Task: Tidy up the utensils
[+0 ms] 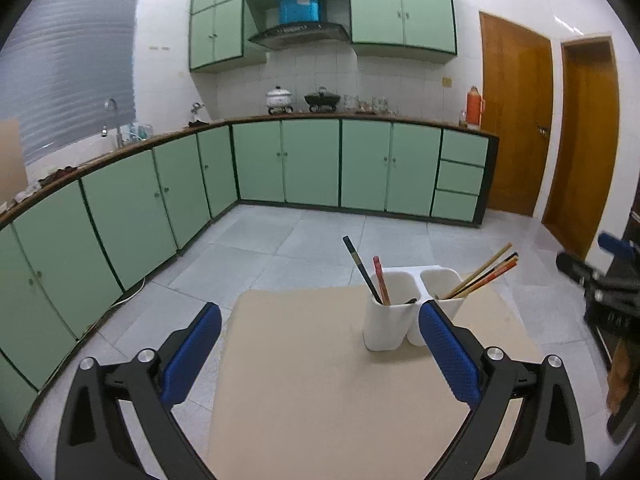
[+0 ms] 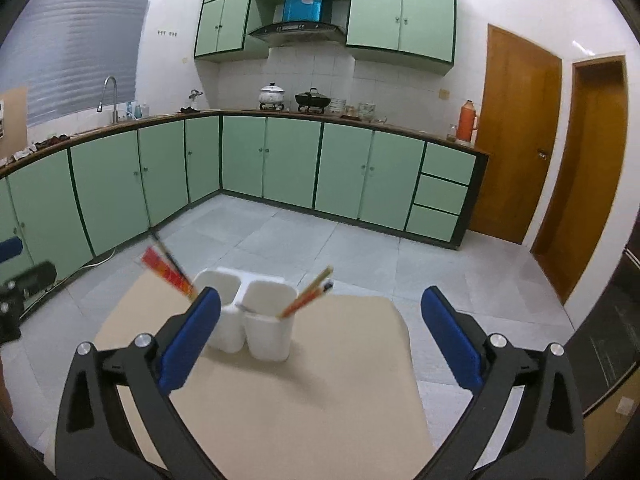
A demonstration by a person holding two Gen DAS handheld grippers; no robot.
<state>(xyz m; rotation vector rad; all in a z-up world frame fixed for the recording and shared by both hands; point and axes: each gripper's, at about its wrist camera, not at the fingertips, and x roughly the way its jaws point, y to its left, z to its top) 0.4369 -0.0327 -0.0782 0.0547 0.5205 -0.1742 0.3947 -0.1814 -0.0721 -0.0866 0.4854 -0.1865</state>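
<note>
1. Left wrist view shows the left gripper (image 1: pixel 320 344) with its blue pads spread wide and nothing between them, hovering over the beige table (image 1: pixel 304 380).
2. Right wrist view shows the right gripper (image 2: pixel 320 340) spread just as wide and equally empty; its left pad overlaps the near cup only in the line of sight.
3. Task things: two white holder cups (image 1: pixel 390 312) stand touching each other near the far edge of the table. One carries a dark chopstick and a red one (image 1: pixel 380 280); the other carries a bundle of wooden and orange-red chopsticks (image 1: pixel 486 274) leaning outward.
4. A small dark utensil tip (image 1: pixel 410 301) shows at a cup rim; what it is I cannot tell.
5. Handling, as a judgement: the chopsticks look light, stiff and thin, likely slippery against flat pads, so a pinch across the exposed upper shaft seems best.
6. The cups look light and hard, and probably tip easily if a leaning stick is dragged sideways; lifting along the stick's own slant seems safer.
7. Edges and room: the tabletop in front of the cups is bare and gives working space. The far edge lies just behind the cups, with tiled floor (image 1: pixel 280 240) beyond, so pushing forward risks a fall.
</note>
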